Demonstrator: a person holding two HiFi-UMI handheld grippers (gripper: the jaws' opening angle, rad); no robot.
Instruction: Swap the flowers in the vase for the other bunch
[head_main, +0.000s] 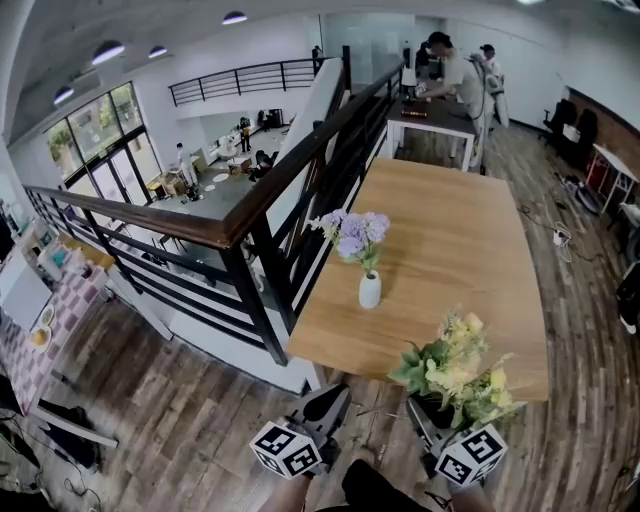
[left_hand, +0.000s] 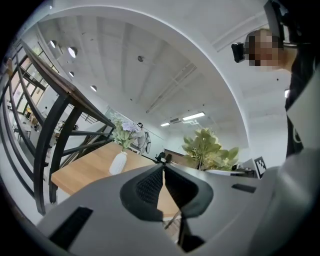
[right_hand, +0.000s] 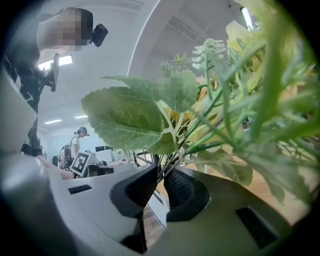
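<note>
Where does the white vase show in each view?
Head view: vase on the table, near the picture's centre.
Left gripper view: vase left of centre, above the jaws.
Right gripper view: not in it.
Shared landmark: yellow bunch, in all three.

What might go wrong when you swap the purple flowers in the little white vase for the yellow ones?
1. The small white vase is narrow and its purple flower bunch is bushy. Pulling that out with only the shut, empty left gripper free might tip or lift the vase.
2. The right gripper pinches only the thin stems of the yellow-green flower bunch, so the bunch might slip or droop on the way.
</note>
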